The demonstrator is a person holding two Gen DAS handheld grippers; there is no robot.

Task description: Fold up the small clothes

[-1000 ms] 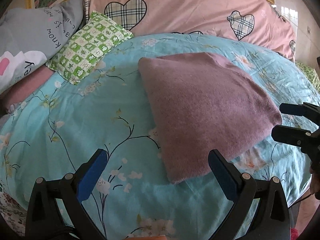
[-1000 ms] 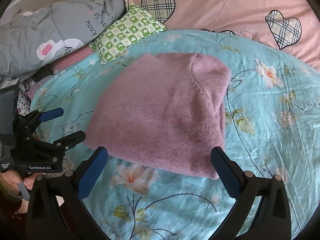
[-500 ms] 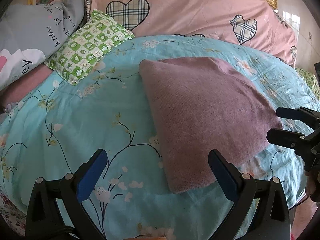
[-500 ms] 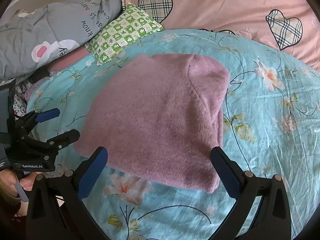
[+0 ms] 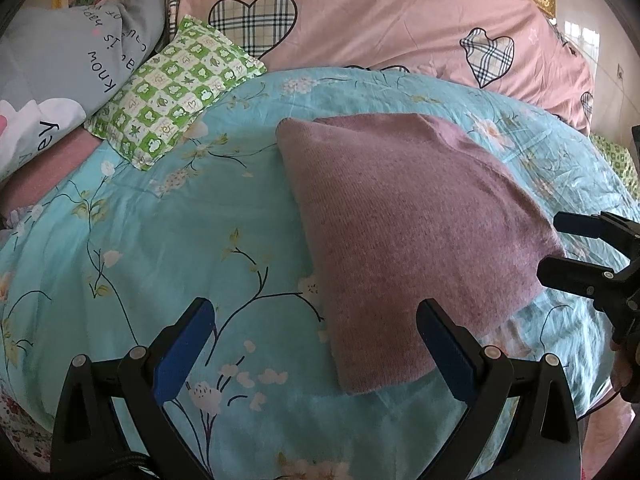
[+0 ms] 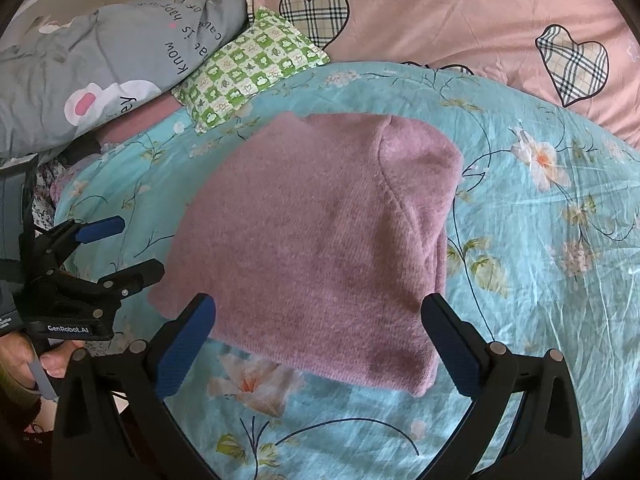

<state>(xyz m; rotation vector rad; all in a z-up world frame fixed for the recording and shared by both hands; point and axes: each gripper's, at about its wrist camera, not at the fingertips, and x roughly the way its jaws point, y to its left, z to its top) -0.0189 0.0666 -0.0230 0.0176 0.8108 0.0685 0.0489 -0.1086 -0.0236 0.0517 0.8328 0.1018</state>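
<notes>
A mauve knit garment (image 5: 404,232) lies already folded into a compact block on the blue floral bedspread (image 5: 168,248), roughly in the middle of the bed and well clear of the green checked pillow (image 5: 172,92) and the pink heart quilt (image 6: 460,12) behind it. The left gripper (image 5: 316,348) hovers over the bedspread at the garment's near left corner with its jaws wide and empty; the right gripper (image 6: 320,344) hangs over the near edge with its jaws just as wide, holding nothing. In the right view a seam runs down the top layer and the right-hand edge shows stacked layers, so the fold looks close to finished. The step in hand seems to be either a last fold or a tidy-up. To do it well, each gripper should come down at a near corner, one jaw slipping under the whole stack and the other on top, so that every layer is pinched and none slides out. Both corners should then rise together and travel evenly toward the far edge, landing square on it. The knit is thick and soft, so a shallow bite risks catching only the top layer.
</notes>
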